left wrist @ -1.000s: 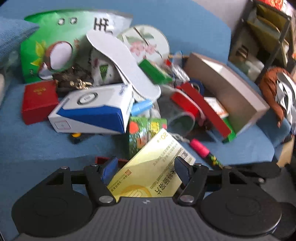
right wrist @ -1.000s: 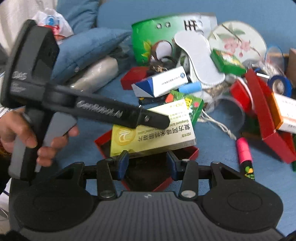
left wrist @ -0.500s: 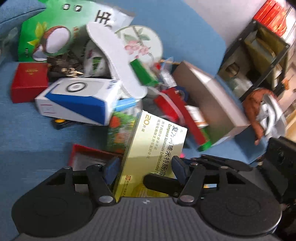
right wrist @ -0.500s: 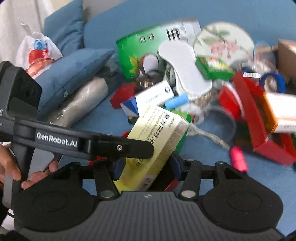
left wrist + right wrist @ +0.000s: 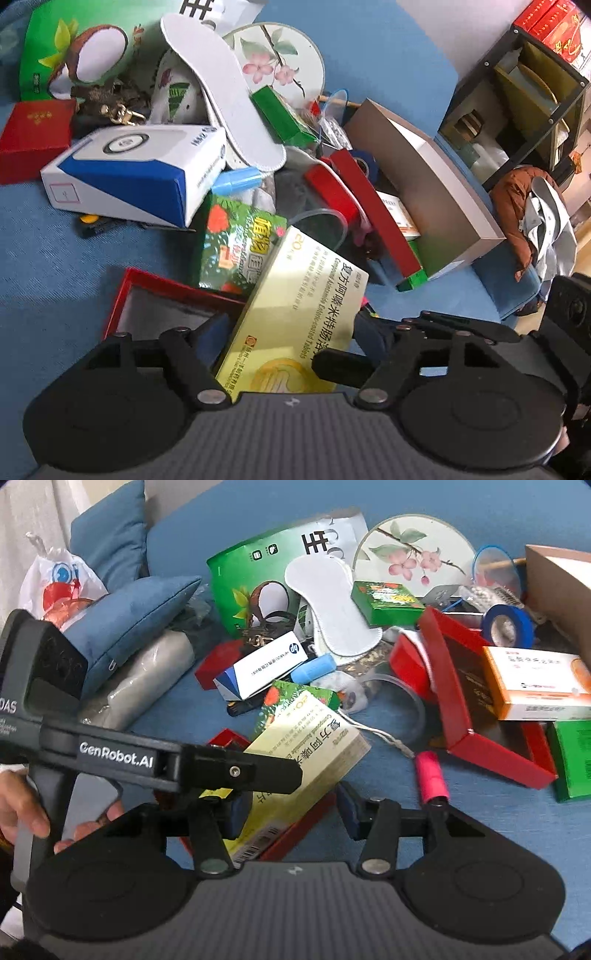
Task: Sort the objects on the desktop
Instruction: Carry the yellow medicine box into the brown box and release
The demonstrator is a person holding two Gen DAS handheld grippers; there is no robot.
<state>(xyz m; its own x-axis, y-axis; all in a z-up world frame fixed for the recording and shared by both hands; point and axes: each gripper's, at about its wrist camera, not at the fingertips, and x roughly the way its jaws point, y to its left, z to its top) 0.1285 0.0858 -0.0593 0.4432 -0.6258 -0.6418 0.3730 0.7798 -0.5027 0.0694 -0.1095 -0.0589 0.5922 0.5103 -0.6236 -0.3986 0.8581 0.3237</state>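
A yellow medicine box (image 5: 306, 295) (image 5: 314, 738) stands tilted, its lower end in an open red tray (image 5: 147, 284) (image 5: 295, 834) on the blue surface. My left gripper (image 5: 291, 328) straddles the box with a pad against each long side, and its jaws are opening. One of its fingers (image 5: 258, 771) crosses the box in the right wrist view. My right gripper (image 5: 291, 808) also has the box between its jaws, which are closing. Its left pad is at the box, while its right pad stands apart from it. One of its fingers (image 5: 332, 365) reaches in under the box.
A pile lies beyond: a blue-and-white box (image 5: 136, 173), a green box (image 5: 236, 243), a white insole (image 5: 221, 96), a round fan (image 5: 280, 55), a pink marker (image 5: 430, 775), a red lidded box (image 5: 461, 709), an orange box (image 5: 535, 683) and blue tape (image 5: 508, 626). A cushion (image 5: 136, 616) lies left, a shelf (image 5: 517, 92) right.
The yellow box has swung from lying flat across the red tray to standing tilted lengthwise between both grippers. The right gripper has closed in beside the left, and both have rolled.
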